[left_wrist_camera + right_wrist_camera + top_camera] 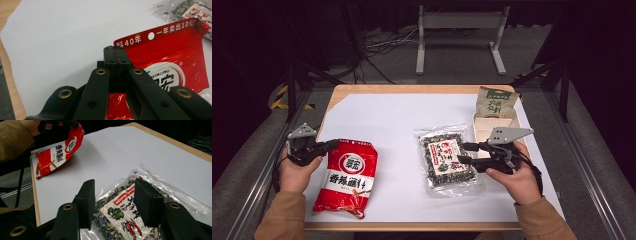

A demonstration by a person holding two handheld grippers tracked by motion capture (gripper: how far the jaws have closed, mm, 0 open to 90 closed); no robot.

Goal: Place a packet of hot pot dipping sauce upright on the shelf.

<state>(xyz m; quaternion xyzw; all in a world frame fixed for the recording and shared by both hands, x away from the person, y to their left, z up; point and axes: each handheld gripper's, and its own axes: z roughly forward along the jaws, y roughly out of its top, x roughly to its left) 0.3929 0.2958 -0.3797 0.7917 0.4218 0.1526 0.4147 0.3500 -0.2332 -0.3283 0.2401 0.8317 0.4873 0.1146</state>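
Your left tool [116, 53] has clamped the red sauce packet [348, 176] corner, ready to lift; your right tool [117, 202] straddles the clear seaweed bag [447, 159], ungripped.

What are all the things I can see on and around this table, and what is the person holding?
Red plastic sauce packet: one, red with white label, table's left, top corner pinched and lifted.
Clear plastic seaweed snack bag: one, clear with dark filling, centre-right.
Green paper snack bag: one, green and beige, far right, standing in the box.
Shallow beige cardboard box: one, beige, far right.
White table sheet: one, white, covering the wooden top.
Left gripper: one, black, shut on the packet.
Right gripper: one, black, open over the seaweed bag.
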